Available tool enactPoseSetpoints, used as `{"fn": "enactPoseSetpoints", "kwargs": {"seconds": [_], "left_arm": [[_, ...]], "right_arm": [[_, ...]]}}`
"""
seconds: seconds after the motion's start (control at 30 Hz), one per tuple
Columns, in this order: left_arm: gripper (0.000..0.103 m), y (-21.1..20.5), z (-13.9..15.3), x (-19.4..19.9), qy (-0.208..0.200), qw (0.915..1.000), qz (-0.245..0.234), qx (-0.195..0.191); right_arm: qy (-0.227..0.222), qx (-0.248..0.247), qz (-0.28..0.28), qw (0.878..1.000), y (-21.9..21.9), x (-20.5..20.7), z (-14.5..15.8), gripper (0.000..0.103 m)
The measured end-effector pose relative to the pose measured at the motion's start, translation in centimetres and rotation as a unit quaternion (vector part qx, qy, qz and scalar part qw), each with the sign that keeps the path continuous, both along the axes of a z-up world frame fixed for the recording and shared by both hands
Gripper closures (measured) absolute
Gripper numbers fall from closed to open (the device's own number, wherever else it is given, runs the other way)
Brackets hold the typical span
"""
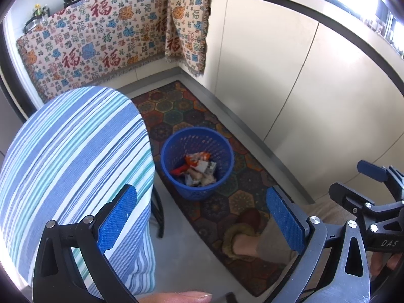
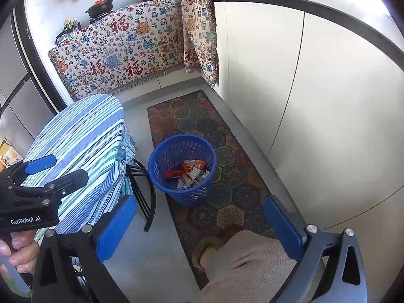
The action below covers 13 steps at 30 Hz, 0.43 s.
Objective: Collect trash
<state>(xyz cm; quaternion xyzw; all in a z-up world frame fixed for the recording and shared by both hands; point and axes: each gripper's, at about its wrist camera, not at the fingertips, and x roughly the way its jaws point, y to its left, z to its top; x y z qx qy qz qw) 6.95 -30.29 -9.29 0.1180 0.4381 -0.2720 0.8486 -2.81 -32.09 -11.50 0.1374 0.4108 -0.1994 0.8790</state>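
Observation:
A blue mesh trash basket (image 1: 197, 164) stands on the patterned rug; it also shows in the right wrist view (image 2: 182, 169). Crumpled wrappers (image 1: 198, 170) lie inside it, also seen from the right wrist (image 2: 190, 170). My left gripper (image 1: 202, 219) is open and empty, held high above the floor, nearer than the basket. My right gripper (image 2: 199, 229) is open and empty at a similar height. Each gripper shows in the other's view: the right one at the right edge (image 1: 373, 176), the left one at the left edge (image 2: 43, 169).
A round table with a striped blue cloth (image 1: 70, 166) stands left of the basket (image 2: 83, 141). White cabinets (image 1: 290, 75) run along the right. A patterned cloth (image 1: 101, 45) hangs over the far counter. The person's slippered foot (image 1: 242, 240) is on the rug (image 2: 217, 151).

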Motion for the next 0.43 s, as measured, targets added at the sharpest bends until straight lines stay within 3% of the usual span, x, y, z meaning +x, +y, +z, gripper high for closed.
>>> {"fn": "enactPoseSetpoints", "kwargs": {"seconds": [0.43], "left_arm": [[0.002, 0.16, -0.35, -0.05, -0.003, 1.0000, -0.002, 0.000]], "right_arm": [[0.004, 0.003, -0.005, 1.000, -0.55, 0.12, -0.31, 0.000]]}}
